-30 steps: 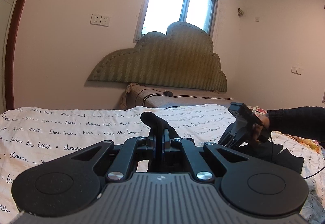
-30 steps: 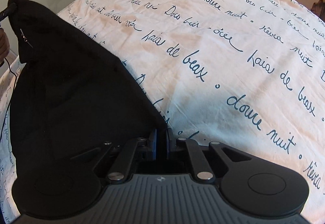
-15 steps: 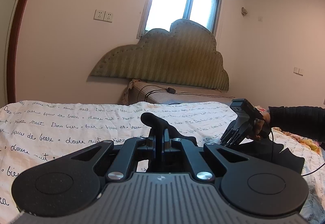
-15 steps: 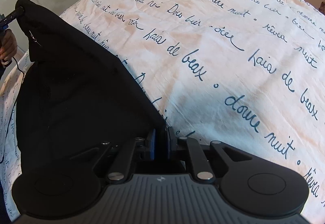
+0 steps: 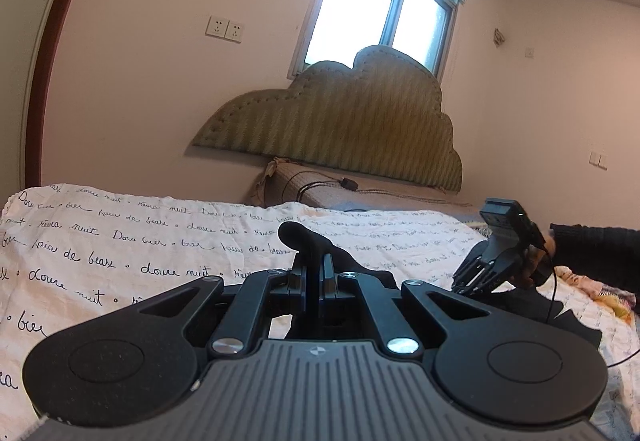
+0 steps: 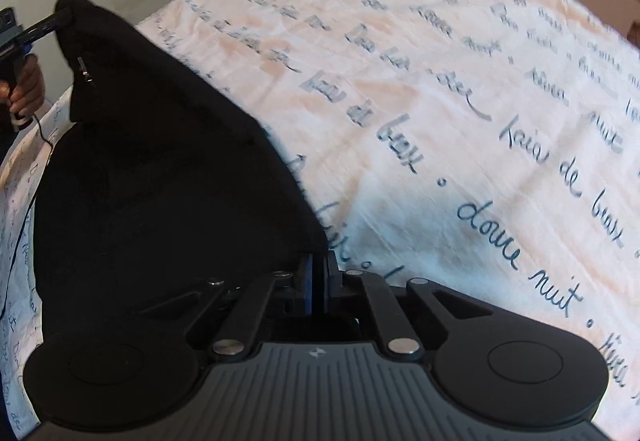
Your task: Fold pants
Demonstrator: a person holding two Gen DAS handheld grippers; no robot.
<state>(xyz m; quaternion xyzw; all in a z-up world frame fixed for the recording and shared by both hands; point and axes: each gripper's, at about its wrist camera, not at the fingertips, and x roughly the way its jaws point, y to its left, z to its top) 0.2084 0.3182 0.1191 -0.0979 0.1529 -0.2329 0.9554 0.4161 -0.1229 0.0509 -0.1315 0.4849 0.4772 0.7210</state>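
- Pants: black, pinched at one edge between the closed fingers of the right gripper, at another by the left gripper, also clamped on cloth.
- Cloth hangs stretched between both grippers, above the sheet.
- Headboard and window stand behind.

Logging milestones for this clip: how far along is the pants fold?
Done: both grippers have hold of the black pants. The right gripper is shut on one corner, the left gripper on the far corner. In hand: the cloth hangs stretched between them, lifted above the printed bedsheet. Left: no finished fold shows yet; the lifted edge still has to be laid down and smoothed.
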